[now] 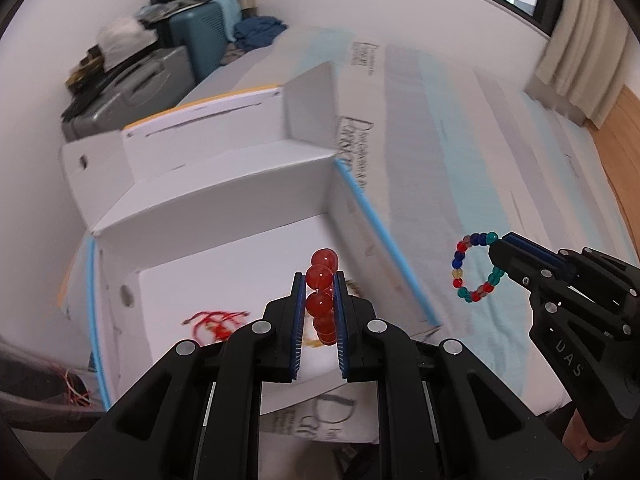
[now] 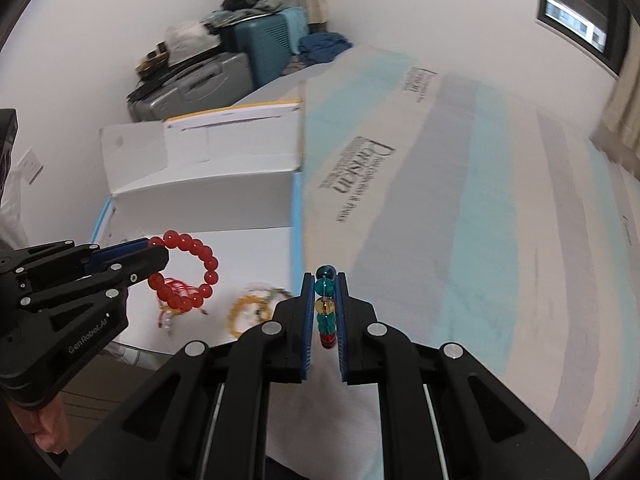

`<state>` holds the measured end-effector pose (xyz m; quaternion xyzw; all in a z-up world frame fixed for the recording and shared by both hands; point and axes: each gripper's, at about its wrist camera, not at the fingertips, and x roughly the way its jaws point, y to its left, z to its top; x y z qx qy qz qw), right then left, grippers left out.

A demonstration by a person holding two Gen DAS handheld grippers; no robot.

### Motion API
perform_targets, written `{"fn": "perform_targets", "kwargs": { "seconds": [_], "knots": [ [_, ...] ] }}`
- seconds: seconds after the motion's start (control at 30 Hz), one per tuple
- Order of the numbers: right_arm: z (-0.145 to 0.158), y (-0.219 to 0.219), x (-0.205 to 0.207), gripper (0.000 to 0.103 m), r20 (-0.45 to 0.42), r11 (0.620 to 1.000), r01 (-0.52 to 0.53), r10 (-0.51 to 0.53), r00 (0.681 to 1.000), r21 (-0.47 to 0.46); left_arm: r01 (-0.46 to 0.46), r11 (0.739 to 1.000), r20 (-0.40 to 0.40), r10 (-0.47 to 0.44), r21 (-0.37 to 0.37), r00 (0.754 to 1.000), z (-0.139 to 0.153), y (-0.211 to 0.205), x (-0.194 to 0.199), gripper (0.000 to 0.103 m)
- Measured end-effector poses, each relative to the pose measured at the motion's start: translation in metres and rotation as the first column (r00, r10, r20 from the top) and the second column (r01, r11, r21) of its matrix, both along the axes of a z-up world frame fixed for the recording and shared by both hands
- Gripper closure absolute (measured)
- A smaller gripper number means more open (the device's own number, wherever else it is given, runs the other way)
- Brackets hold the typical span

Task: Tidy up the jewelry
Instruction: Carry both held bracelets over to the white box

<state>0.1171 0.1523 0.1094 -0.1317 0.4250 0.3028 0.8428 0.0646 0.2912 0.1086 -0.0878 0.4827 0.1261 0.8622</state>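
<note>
L gripper [image 1: 319, 280] fingers clenched on red bead bracelet [image 1: 321, 304], beads stacked betw the pads, top bead poking past the tips. R gripper [image 2: 324, 280] fingers clamped on multicolour bead bracelet [image 2: 325, 312], same way. Below L fingers: white box [image 1: 224, 288] w/ red cord piece [image 1: 216, 322] inside. Bed [image 2: 460, 240] under R fingers
</note>
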Motion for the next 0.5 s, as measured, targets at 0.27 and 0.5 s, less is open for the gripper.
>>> {"fn": "perform_targets", "kwargs": {
  "seconds": [0.27,0.5],
  "knots": [
    [-0.029,0.061,-0.019,0.094,-0.047,0.996,-0.081,0.079,0.996,-0.039,-0.056,0.998,-0.05,0.055,-0.02,0.997,-0.029,0.05,-0.024,0.09],
    [-0.063,0.096,-0.019,0.094,-0.11,0.989,-0.118,0.108,0.988,-0.089,-0.08,0.996,-0.124,0.074,-0.042,0.99,-0.063,0.077,-0.026,0.09]
  ]
}}
